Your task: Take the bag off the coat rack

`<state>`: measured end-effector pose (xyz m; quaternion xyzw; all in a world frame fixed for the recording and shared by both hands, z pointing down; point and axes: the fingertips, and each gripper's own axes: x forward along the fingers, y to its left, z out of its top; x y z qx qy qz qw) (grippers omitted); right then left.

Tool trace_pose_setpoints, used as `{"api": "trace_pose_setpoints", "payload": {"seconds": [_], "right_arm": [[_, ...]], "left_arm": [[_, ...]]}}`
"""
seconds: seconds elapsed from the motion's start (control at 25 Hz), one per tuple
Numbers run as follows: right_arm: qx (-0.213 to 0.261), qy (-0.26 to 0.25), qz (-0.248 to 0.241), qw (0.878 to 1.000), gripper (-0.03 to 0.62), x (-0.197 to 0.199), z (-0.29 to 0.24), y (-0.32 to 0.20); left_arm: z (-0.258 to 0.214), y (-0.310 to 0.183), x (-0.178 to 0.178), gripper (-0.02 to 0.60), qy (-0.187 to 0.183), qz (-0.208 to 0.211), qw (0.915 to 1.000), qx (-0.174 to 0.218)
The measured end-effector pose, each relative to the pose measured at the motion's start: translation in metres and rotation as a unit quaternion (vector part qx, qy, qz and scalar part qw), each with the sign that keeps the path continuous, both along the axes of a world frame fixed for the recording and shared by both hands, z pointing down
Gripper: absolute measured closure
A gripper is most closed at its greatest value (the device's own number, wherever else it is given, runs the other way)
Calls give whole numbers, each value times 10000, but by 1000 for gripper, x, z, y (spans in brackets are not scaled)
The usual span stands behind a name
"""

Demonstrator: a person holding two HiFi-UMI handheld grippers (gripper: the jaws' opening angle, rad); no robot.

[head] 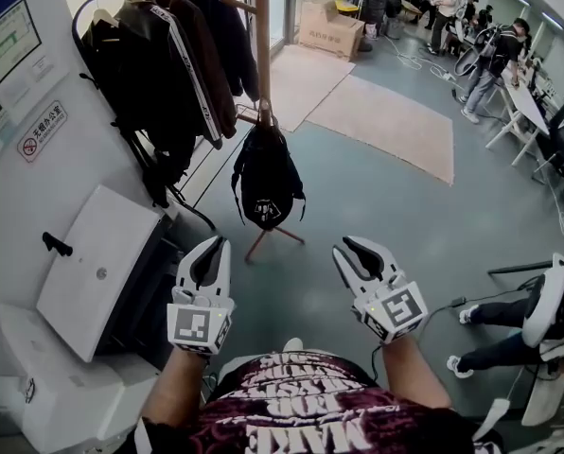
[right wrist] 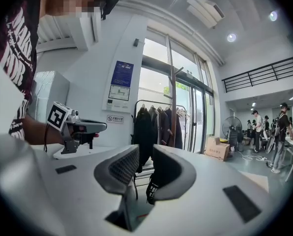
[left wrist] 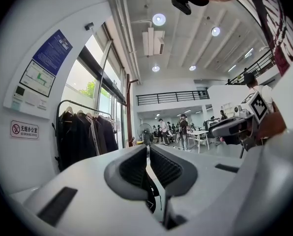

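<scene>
A black backpack (head: 268, 183) hangs low on the wooden coat rack pole (head: 263, 45), ahead of me above the rack's feet. Both grippers hover side by side short of the bag and touch nothing. My left gripper (head: 214, 244) points at it with its tips together and nothing held. My right gripper (head: 344, 246) has a narrow gap between its tips and is also empty. In the left gripper view, the left gripper (left wrist: 147, 149) shows a sliver of the bag (left wrist: 149, 193) between its jaws. In the right gripper view, the right gripper (right wrist: 145, 149) frames the bag (right wrist: 150, 188) and the pole (right wrist: 173, 107).
A wheeled garment rail of dark coats (head: 159, 55) stands left of the pole, by the wall. A white printer (head: 93, 272) is close on my left. Floor mats (head: 386, 121) and a cardboard box (head: 329, 26) lie beyond. Several people (head: 490, 64) are at the far right, and a seated person's legs (head: 490, 348) are nearer.
</scene>
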<state>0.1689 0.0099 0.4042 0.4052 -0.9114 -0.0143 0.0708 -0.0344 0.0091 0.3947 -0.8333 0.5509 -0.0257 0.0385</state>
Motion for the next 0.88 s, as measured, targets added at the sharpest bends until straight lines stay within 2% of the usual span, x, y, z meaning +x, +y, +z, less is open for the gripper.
{"api": "trace_pose_setpoints", "payload": {"seconds": [0.32,0.44,0.68,0.8,0.88], "right_arm": [[-111,-122,-47,9999,499,16,8,-24],[-182,-149,-128,9996,499,8,13,-28],[-358,-171,-249,9989,499,-15,26,-38],[-383,-223,-273,9986,499,-26,25,-48],[-394,-249,-282,9985,499,-33,23,-53]], "left_arm": [[11,-5,-3,572,2,-279,9996,-93],[13,-4,-10,541,-27,-325,9994,-110],[29,-10,-28,537,-112,-354,9988,-322],[34,-26,-34,537,-256,-331,9980,-477],[29,-38,-36,537,-294,-279,9982,-449]]}}
